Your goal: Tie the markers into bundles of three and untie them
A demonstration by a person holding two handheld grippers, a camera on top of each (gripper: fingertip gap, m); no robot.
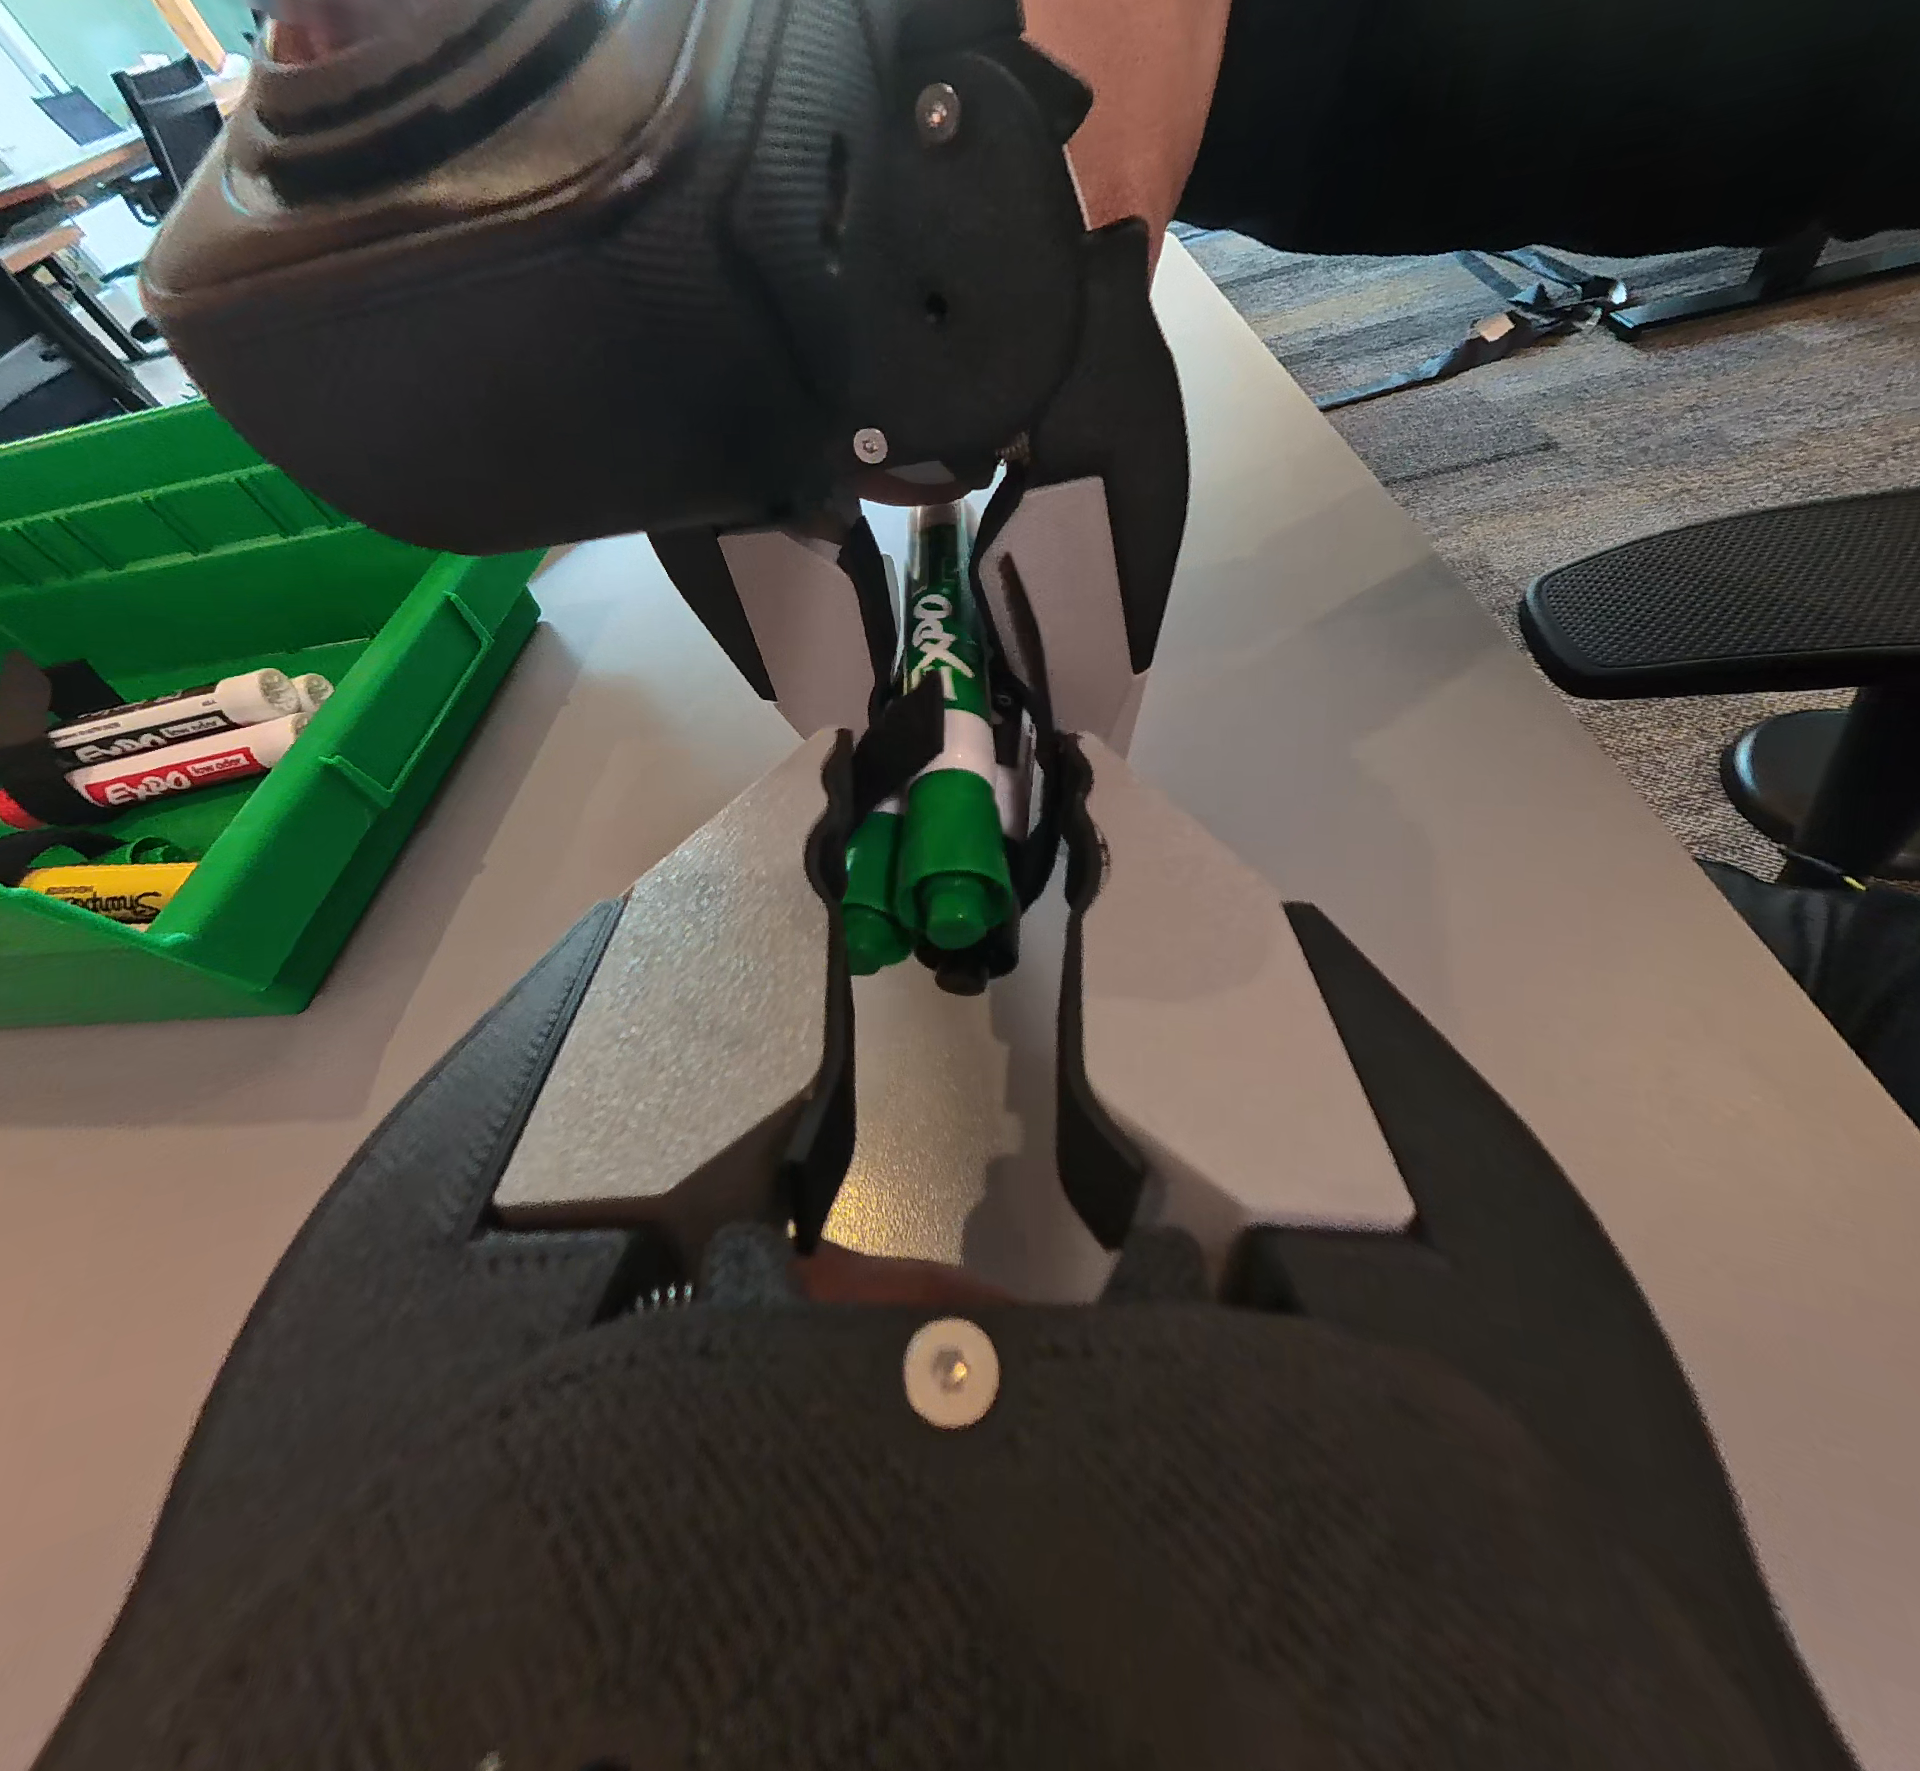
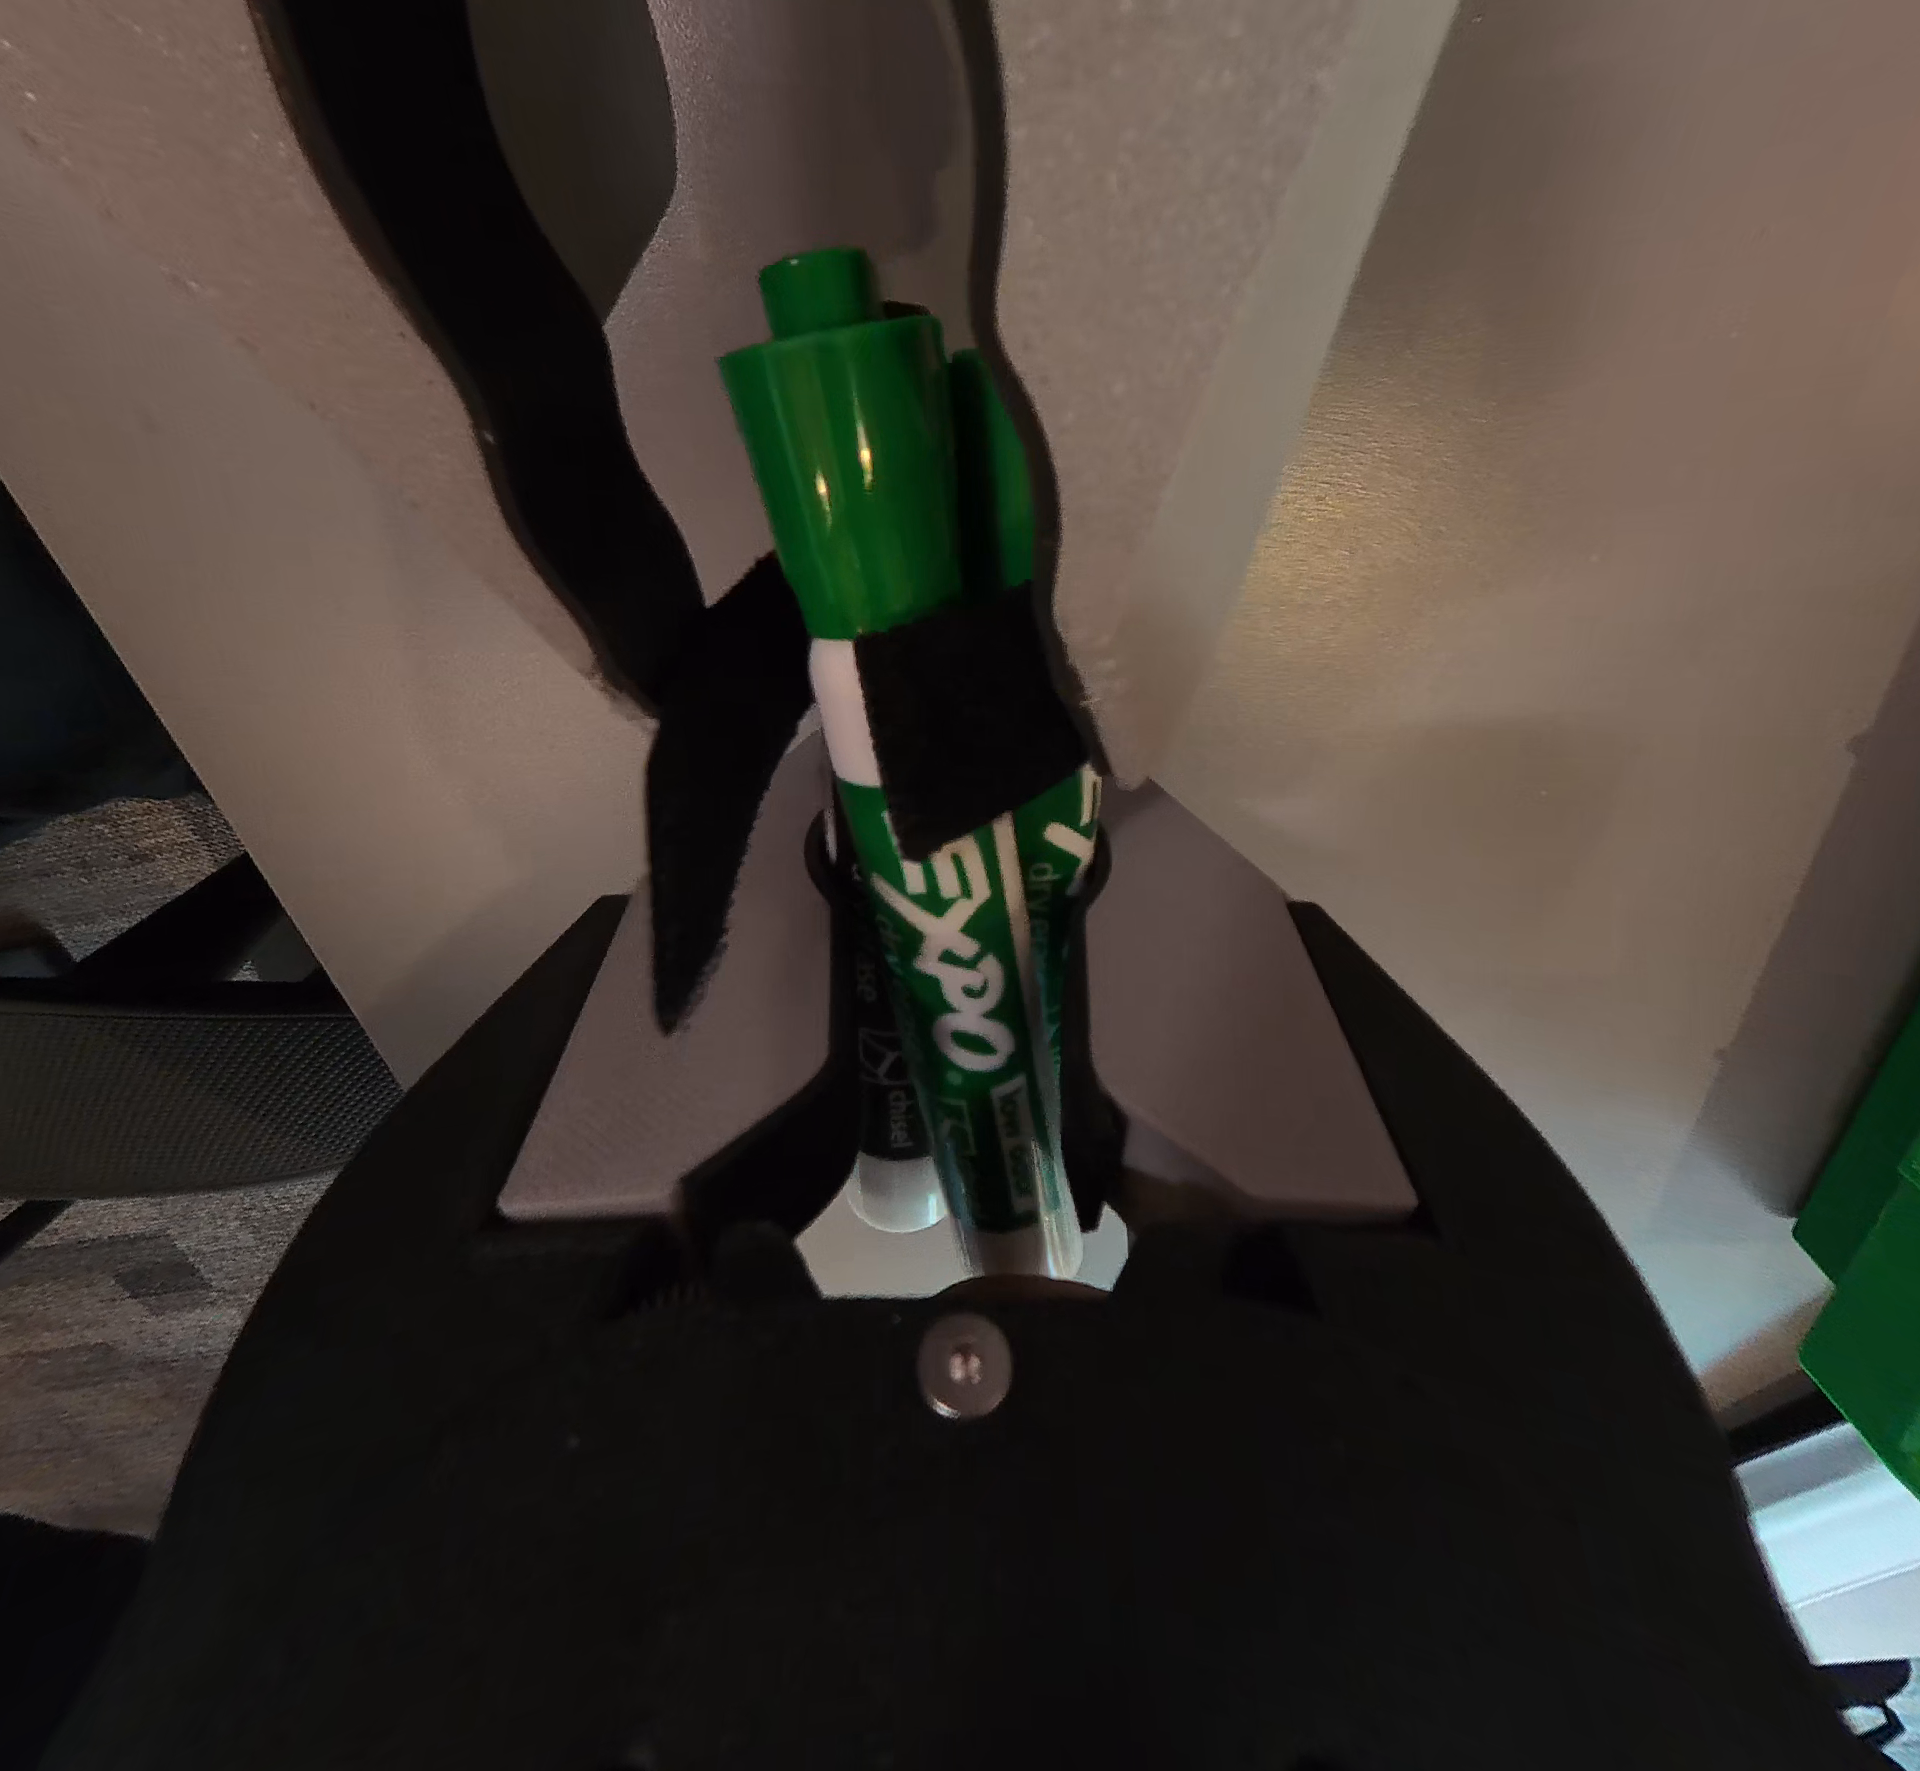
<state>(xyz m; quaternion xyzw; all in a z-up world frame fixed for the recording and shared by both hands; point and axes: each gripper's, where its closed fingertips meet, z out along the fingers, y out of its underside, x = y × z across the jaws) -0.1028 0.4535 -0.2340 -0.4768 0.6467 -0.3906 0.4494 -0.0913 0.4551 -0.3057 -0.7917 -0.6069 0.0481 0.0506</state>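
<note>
A: Where's the marker bundle (image 2: 914,786)?
B: Above the counter (image 1: 1299,838), pinched at both ends: left gripper (image 1: 940,848) on the caps, right gripper (image 2: 961,874) on the barrels.
A: Tied?
B: Partly, I'd say; the black strap (image 2: 966,724) wraps around, its tail loose.

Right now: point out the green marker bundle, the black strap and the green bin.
green marker bundle (image 2: 862,474): right wrist view, front marker's cap.
black strap (image 2: 966,724): right wrist view, wrapped band.
green bin (image 1: 343,776): left wrist view, near side wall.
</note>
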